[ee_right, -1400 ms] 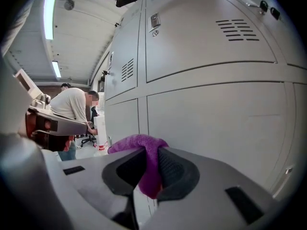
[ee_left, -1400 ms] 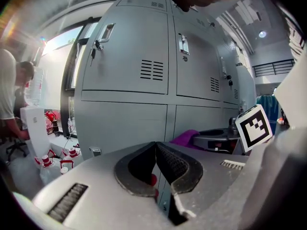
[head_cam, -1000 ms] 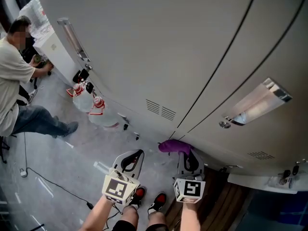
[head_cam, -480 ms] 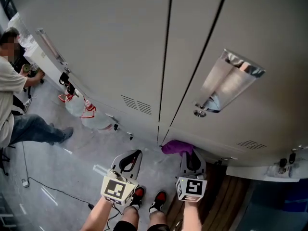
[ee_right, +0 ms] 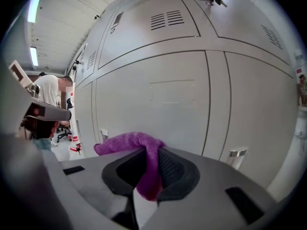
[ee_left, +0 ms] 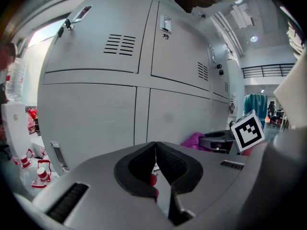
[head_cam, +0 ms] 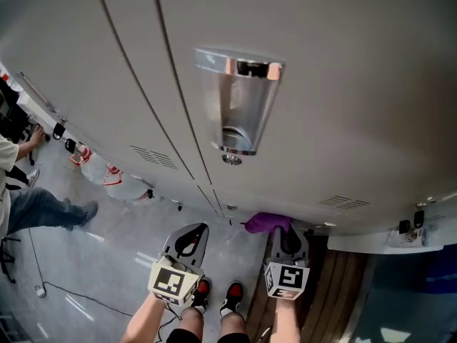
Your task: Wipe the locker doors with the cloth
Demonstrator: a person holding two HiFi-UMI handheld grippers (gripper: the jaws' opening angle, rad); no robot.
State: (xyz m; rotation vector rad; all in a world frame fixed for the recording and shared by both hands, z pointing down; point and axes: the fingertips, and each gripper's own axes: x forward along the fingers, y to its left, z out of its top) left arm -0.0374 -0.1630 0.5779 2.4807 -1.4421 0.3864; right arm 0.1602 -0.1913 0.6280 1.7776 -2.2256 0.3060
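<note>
A: So, which step is this?

B: The start of a stroke, I'd say. The right gripper [ee_right: 152, 169] is clamped on the purple cloth [ee_right: 128, 142]. The cloth pokes out past the jaws, low by the locker doors [head_cam: 321, 84], at about 6 o'clock in the head view. Whether it touches the metal I can't tell.

A: And the left gripper?

B: The left gripper [ee_left: 155, 163] has its jaws pressed together on nothing, idle at 7 o'clock.

A: What next?

B: My guess is to press the cloth flat to the door and sweep up toward the handle [head_cam: 239, 109] at 12 o'clock. That means working round the handle and along the seams.

A: Any containers?

B: The lockers themselves. Every door in view is shut, so their contents are hidden. At 9 o'clock, plastic jugs [head_cam: 130, 189] with red caps stand on the floor by the locker base. They look clear, but I can't make out how full they are.
</note>
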